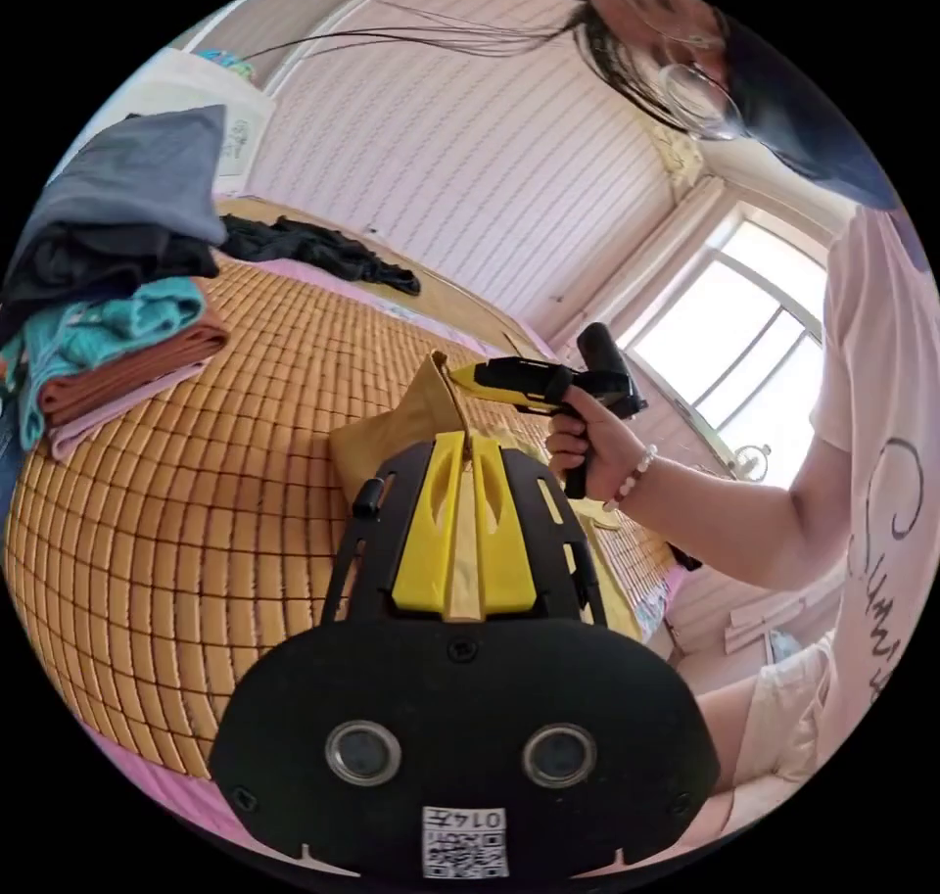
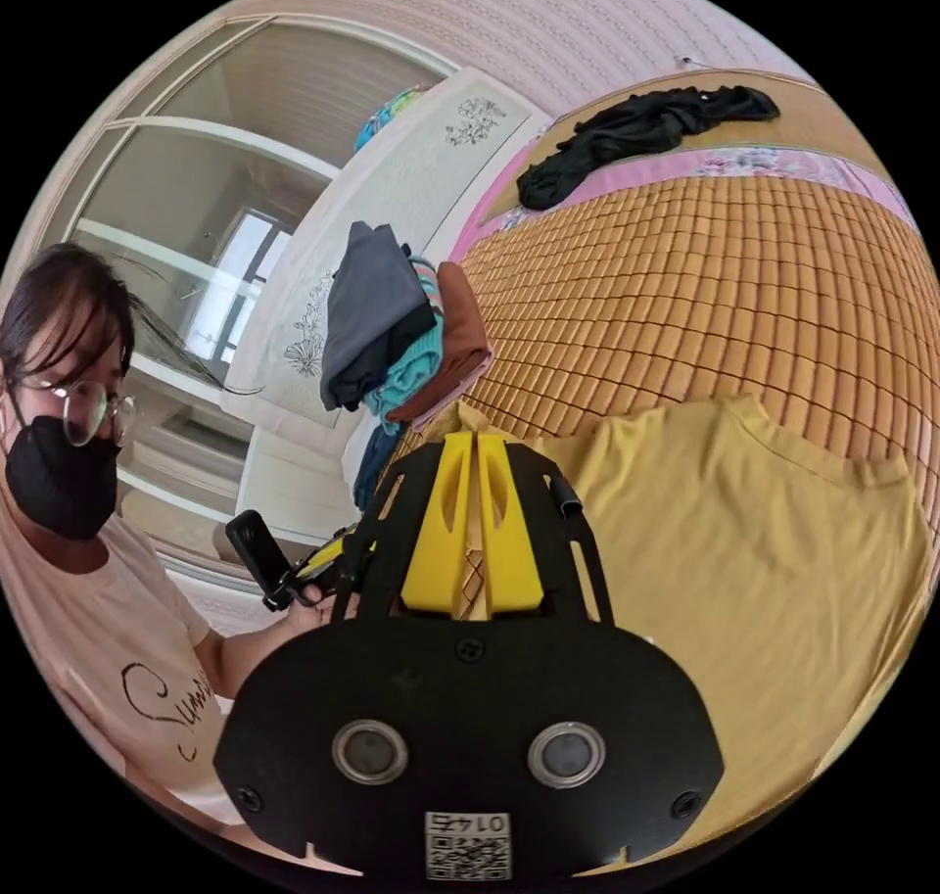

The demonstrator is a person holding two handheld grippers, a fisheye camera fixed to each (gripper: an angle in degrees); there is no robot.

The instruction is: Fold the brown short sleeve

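Note:
The brown short-sleeve shirt (image 2: 744,541) lies spread on the bamboo mat (image 2: 734,297), with one edge lifted. In the right gripper view my right gripper (image 2: 470,441) is shut on that raised edge. The left gripper (image 2: 328,556) shows behind it in a hand, mostly hidden. In the left gripper view my left gripper (image 1: 468,439) is shut on a fold of the shirt (image 1: 392,429), which rises in a peak. There the right gripper (image 1: 458,375), held in a hand, pinches the tip of the peak just above my left jaws.
A stack of folded clothes (image 1: 117,346) (image 2: 401,336) stands at the mat's edge beside a white cabinet (image 2: 392,189). A black garment (image 1: 313,248) (image 2: 636,130) lies at the far side of the bed. The person (image 1: 862,463) stands close by, in front of a window (image 1: 744,346).

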